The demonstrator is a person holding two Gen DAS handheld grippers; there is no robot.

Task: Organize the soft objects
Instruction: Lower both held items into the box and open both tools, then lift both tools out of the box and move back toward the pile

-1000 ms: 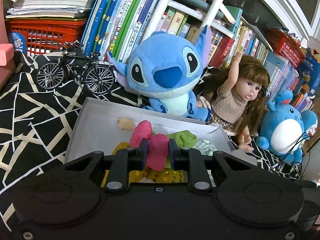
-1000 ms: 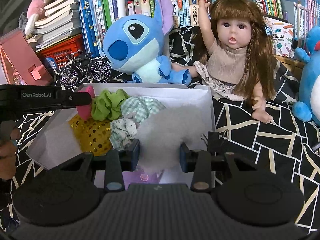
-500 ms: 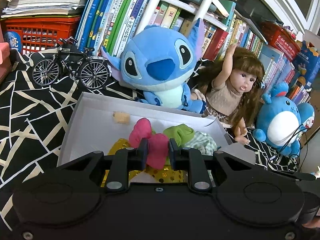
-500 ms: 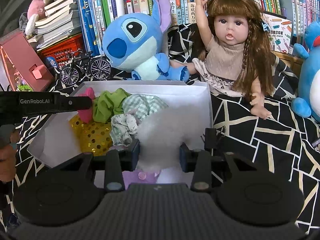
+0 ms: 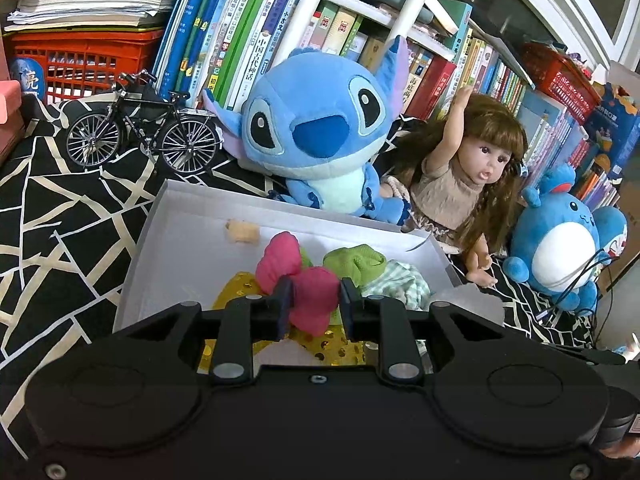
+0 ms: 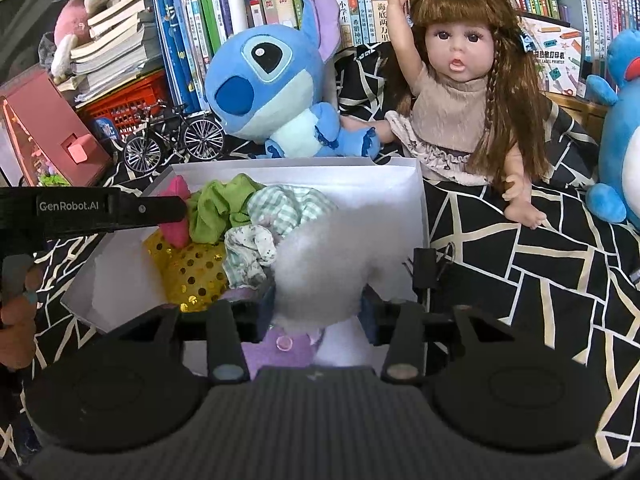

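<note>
A white box [image 5: 180,240] [image 6: 418,200] lies on the black patterned cloth and holds soft things. My left gripper [image 5: 314,300] is shut on a pink scrunchie [image 5: 296,276] above the box; it also shows in the right wrist view [image 6: 176,210]. My right gripper [image 6: 318,312] is shut on a white fluffy puff [image 6: 332,256] over the box's near right part. In the box lie a green scrunchie [image 6: 216,208], a checked scrunchie [image 6: 288,208], a gold sequin piece [image 6: 188,268], a floral scrunchie [image 6: 248,256], a purple piece [image 6: 280,350] and a small tan piece [image 5: 242,234].
Behind the box sit a blue Stitch plush [image 5: 320,136] [image 6: 272,92], a doll [image 5: 460,184] [image 6: 460,92] and a blue penguin plush [image 5: 560,248]. A model bicycle [image 5: 140,128], a red crate [image 5: 80,60], a pink box [image 6: 52,128] and bookshelves stand around. A black binder clip [image 6: 426,268] grips the box's right wall.
Both grippers keep their holds and have shifted only slightly over the box. The left view has tilted a little, with the box now lower and nearer.
</note>
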